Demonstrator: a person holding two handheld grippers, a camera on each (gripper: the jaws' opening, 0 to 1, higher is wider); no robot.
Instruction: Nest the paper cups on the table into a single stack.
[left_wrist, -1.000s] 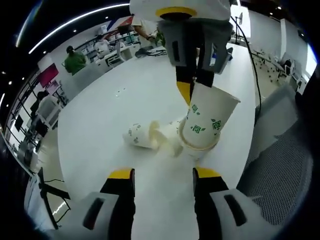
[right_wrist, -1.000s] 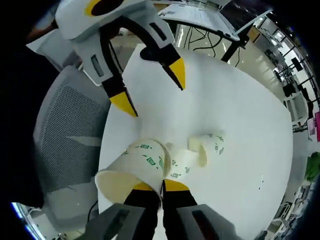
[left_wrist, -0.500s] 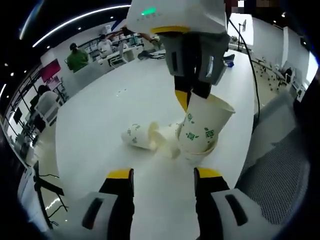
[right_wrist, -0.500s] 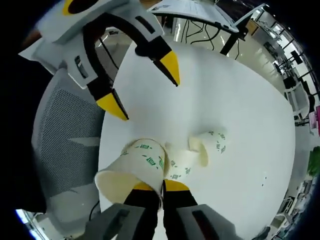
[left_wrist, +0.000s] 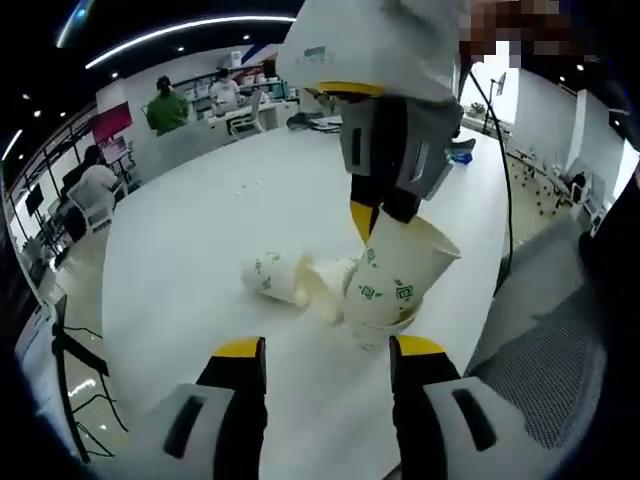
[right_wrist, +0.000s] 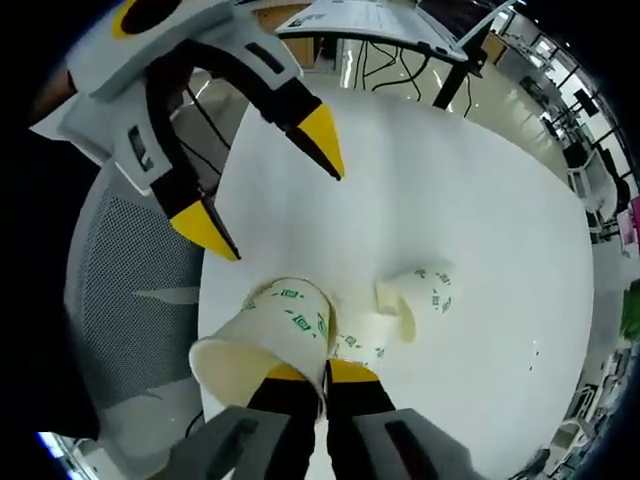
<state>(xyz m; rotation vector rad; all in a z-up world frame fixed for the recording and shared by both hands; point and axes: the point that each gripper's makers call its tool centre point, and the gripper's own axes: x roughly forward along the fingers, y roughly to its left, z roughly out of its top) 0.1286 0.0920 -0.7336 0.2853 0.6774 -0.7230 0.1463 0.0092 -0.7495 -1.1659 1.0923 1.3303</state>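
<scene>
While the cups are not yet one stack, they lie so:
Table (left_wrist: 180, 260): white, carries all cups.
Held cup (right_wrist: 265, 335): near table edge, right gripper (right_wrist: 308, 372) pinches its rim wall; thin paper, probably light, easily crushed.
Lying cups (left_wrist: 300, 280): just beside held cup; best taken near rim.
Left gripper (left_wrist: 325, 350): spread wide, holding nothing.

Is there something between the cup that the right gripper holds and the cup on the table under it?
Nothing visible blocks it. The right gripper pinches the rim of the held cup, whose base already points into the cup below it. A third cup lies on its side beside them. The left gripper is open and apart.
</scene>
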